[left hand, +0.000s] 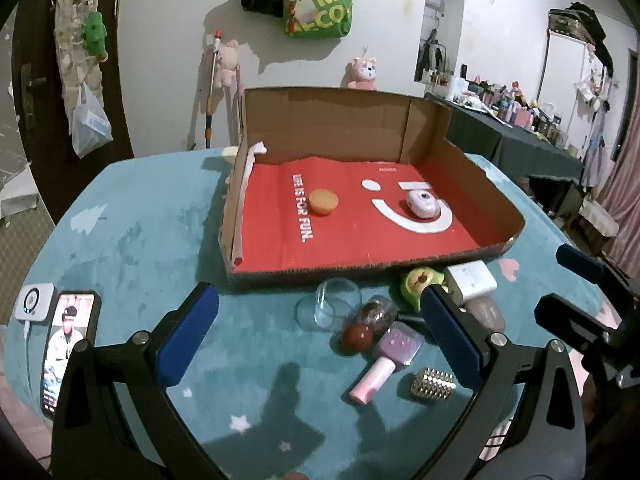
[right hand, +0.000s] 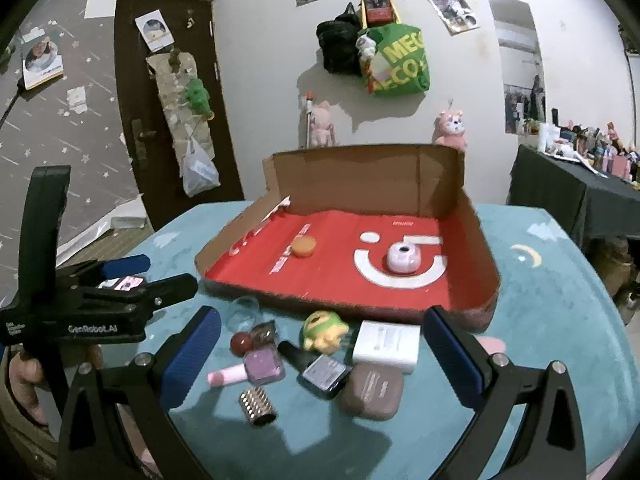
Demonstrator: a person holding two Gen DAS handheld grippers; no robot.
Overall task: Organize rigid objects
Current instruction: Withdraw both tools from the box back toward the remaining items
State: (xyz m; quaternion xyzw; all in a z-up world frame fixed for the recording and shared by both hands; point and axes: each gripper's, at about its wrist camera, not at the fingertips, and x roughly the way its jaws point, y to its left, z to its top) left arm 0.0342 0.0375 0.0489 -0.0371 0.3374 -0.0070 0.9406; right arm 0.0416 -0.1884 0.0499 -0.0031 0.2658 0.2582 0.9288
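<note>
An open cardboard box point(left hand: 472, 168) point(right hand: 476, 216) with a red floor holds an orange round piece point(left hand: 323, 201) point(right hand: 303, 246) and a lilac round device point(left hand: 423, 204) point(right hand: 402, 259). In front of it lie a clear glass point(left hand: 335, 302), a red-capped jar point(left hand: 366, 326), a purple nail-polish bottle point(left hand: 384, 360) point(right hand: 256, 369), a studded metal cylinder point(left hand: 433, 384) point(right hand: 257, 406), a green toy point(right hand: 323, 330), a white charger point(right hand: 387, 346), a dark bottle point(right hand: 320, 368) and a brown case point(right hand: 372, 394). My left gripper point(left hand: 318, 338) and right gripper point(right hand: 320, 354) are open and empty above the pile.
A phone point(left hand: 66, 344) and a white square device point(left hand: 34, 302) lie at the left edge of the teal-covered table point(left hand: 132, 248). A dark table with many small items point(left hand: 528, 120) stands at the right. A door point(right hand: 168, 92) is behind.
</note>
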